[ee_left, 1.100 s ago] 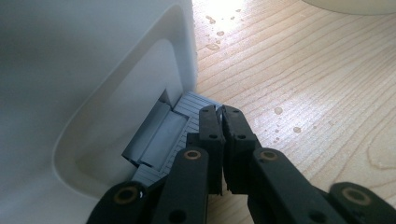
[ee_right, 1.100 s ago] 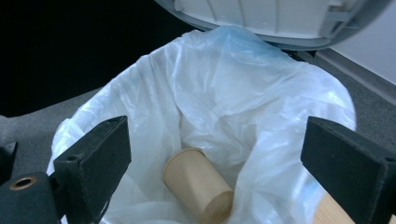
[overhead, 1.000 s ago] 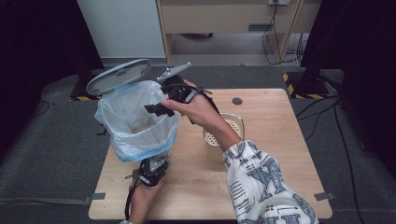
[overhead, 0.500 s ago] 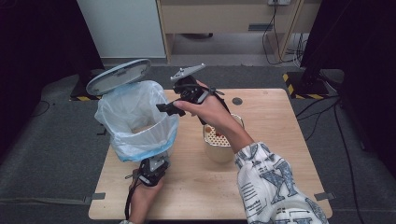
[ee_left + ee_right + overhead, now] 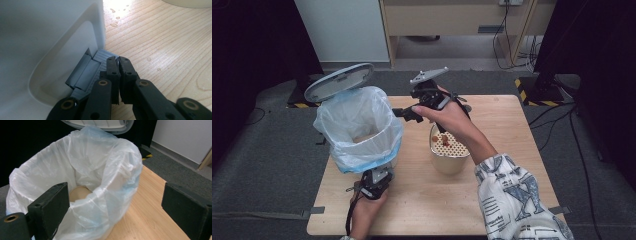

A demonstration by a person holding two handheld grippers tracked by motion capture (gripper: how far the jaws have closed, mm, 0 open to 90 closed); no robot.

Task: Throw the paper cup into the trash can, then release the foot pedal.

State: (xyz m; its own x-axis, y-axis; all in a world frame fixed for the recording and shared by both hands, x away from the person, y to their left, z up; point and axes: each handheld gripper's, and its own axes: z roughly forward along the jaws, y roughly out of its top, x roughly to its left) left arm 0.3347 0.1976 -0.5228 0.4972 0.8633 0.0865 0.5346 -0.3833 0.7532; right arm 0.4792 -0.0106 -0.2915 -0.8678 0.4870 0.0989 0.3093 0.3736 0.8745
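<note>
Bin (image 5: 357, 127) sits on the surface's (image 5: 512, 130) left, lid (image 5: 339, 81) up, liner holding scraps. My left tool (image 5: 117, 60), clenched, presses the pedal (image 5: 88, 75) to keep it open. My right tool (image 5: 404, 114), empty and spread wide, has backed off from over the bin since the earlier frame, toward the strainer cup (image 5: 449, 150); looks like the drop's done.

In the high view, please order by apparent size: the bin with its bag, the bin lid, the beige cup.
1. bin, clearly the largest.
2. lid.
3. cup.
Lid and cup look close in size; the lid is seen tilted, so that order is unsure.
</note>
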